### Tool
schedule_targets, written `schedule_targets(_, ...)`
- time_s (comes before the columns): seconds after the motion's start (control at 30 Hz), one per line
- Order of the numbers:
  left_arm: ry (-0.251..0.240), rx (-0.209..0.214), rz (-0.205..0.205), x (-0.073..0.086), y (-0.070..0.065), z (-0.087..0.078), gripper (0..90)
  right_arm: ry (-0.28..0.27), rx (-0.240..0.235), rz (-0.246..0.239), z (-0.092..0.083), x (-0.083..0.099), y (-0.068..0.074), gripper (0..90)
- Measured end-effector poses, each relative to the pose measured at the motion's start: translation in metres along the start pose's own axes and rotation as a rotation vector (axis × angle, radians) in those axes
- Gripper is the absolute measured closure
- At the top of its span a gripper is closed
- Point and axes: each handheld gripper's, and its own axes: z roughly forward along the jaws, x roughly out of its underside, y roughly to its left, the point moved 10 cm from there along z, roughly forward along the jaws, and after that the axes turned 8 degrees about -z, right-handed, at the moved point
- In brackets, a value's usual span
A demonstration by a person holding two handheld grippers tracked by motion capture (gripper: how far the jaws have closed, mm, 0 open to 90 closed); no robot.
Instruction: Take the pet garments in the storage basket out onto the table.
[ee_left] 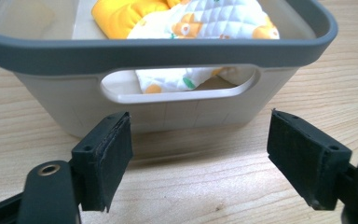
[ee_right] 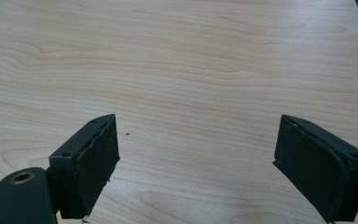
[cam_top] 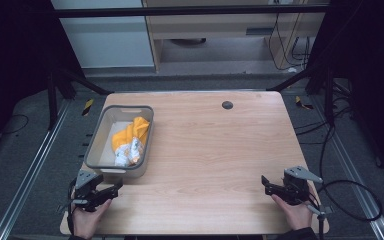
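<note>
Light wood worktop [cam_top: 215,150] w/ small dark round plug [cam_top: 227,105] near far edge. Beyond it: grey floor, pale cabinet [cam_top: 230,30], black cables [cam_top: 290,45] at right. Yellow-black tape marks [cam_top: 87,106] on floor beside worktop.

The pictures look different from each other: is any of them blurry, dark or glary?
High view: soft and dim, the room's edges near black, the table evenly lit. Left gripper view: the basket and cloth sharp, a soft shadow beneath the basket. Right gripper view: wood grain crisp, a pale glare patch at the upper left, jaw edges slightly soft.
</note>
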Motion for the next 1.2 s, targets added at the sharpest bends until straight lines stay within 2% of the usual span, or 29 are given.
schedule_targets(0.4, -0.033, 0.010, 0.017, -0.011, -0.007, -0.010, 23.4, 0.003, 0.004, -0.007, 0.000, 0.001, -0.001, 13.2)
schedule_targets(0.53, -0.047, 0.038, -0.014, -0.017, -0.010, -0.015, 23.3, 0.005, 0.003, -0.004, 0.000, 0.001, -0.001, 13.2)
schedule_targets(0.77, -0.065, 0.059, -0.040, -0.024, -0.012, -0.021, 23.8, 0.009, -0.004, -0.007, 0.000, 0.002, 0.000, 13.0)
schedule_targets(1.0, -0.063, 0.079, -0.040, -0.030, -0.016, -0.025, 25.3, 0.015, -0.006, -0.013, 0.001, 0.003, 0.001, 13.0)
schedule_targets(1.2, -0.081, 0.075, -0.028, -0.039, -0.017, -0.029, 25.5, 0.019, -0.007, -0.019, 0.001, 0.003, 0.002, 13.0)
